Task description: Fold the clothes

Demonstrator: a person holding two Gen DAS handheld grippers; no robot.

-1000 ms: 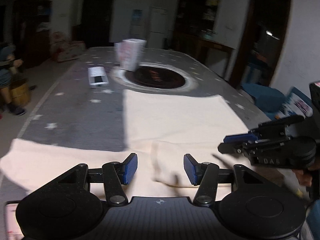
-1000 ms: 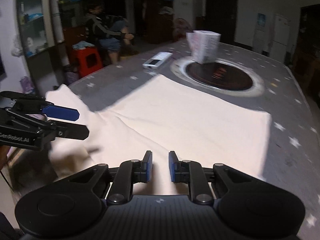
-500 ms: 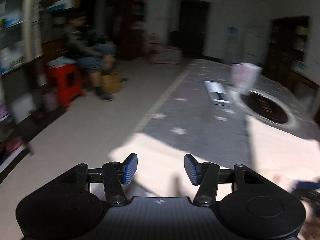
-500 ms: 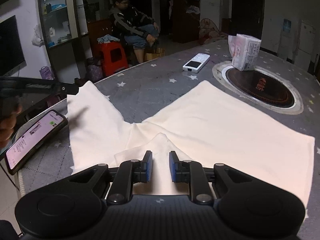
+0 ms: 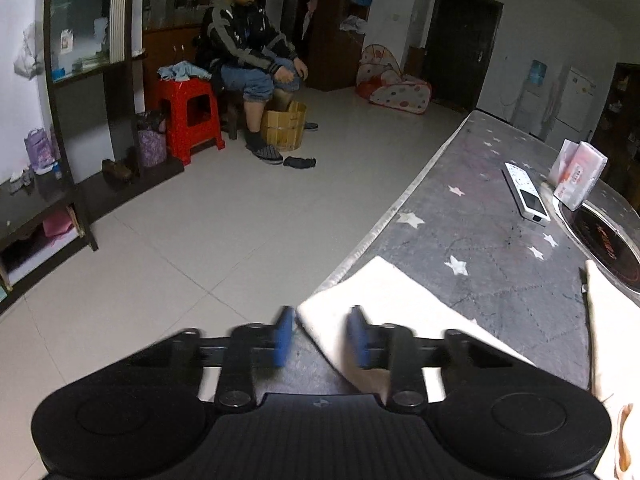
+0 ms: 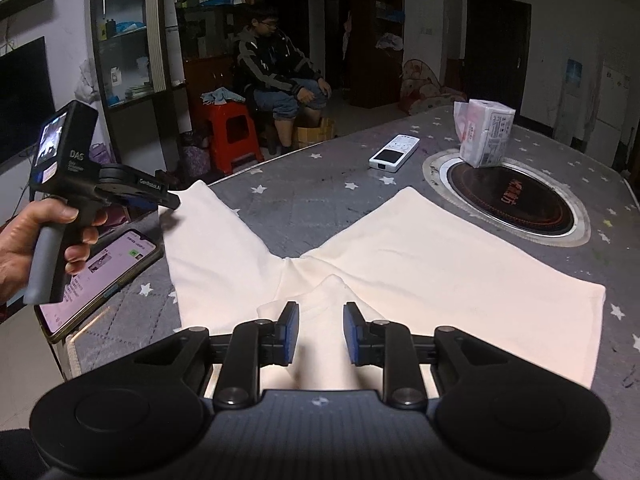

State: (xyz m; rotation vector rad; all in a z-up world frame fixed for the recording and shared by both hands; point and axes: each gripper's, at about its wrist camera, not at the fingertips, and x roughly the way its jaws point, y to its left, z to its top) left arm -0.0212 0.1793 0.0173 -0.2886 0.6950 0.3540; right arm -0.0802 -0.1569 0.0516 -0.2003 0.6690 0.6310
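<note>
**Cream cloth: left tool swung to sleeve end**

Cream cotton T-shirt (image 6: 420,264) lay flat on the grey star-print table (image 6: 320,184), near sleeve folded in. Within a second the left gripper (image 5: 320,336) left the middle for the far-left sleeve tip, jaws wide astride it. Right gripper (image 6: 318,334) opened from narrow, empty. Likely the sleeve fold comes next.

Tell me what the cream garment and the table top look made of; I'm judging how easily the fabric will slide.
The garment looks like soft matte knit cotton, perhaps jersey: it lies limp with gentle creases and no sheen. The table seems covered by a grey star-printed quilted mat, likely vinyl or padded cloth; stitched diamond lines show, and it is faintly glossy. Exact fibres cannot be told.
</note>
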